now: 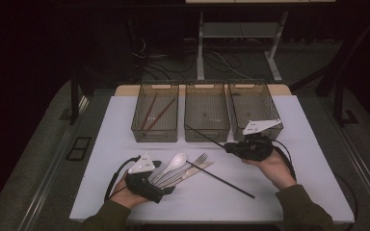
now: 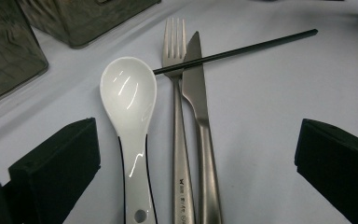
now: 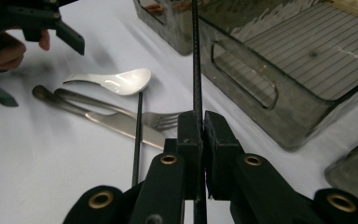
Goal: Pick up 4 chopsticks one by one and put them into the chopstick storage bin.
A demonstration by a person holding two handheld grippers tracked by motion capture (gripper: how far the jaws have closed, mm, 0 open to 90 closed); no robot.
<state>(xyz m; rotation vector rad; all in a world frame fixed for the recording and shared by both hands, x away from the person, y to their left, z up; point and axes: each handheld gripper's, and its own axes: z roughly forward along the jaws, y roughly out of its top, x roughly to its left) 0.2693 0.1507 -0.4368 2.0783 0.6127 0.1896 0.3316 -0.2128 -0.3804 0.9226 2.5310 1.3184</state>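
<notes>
My right gripper (image 1: 228,146) is shut on a black chopstick (image 1: 204,135), holding it lifted in front of the middle bin (image 1: 206,132). In the right gripper view the chopstick (image 3: 196,65) runs straight up from the closed jaws. A second black chopstick (image 1: 221,180) lies on the white table, its far end resting across the fork (image 2: 177,98) and knife (image 2: 198,102). A white spoon (image 2: 129,93) lies beside them. My left gripper (image 2: 196,140) stands open at the handle ends of the spoon, fork and knife, touching none of them.
Three clear bins stand in a row at the back of the table. The left bin (image 1: 139,129) holds brown chopsticks (image 1: 155,113); the right bin (image 1: 270,103) is behind my right gripper. The table's front edge (image 1: 212,219) is near the person's sleeves.
</notes>
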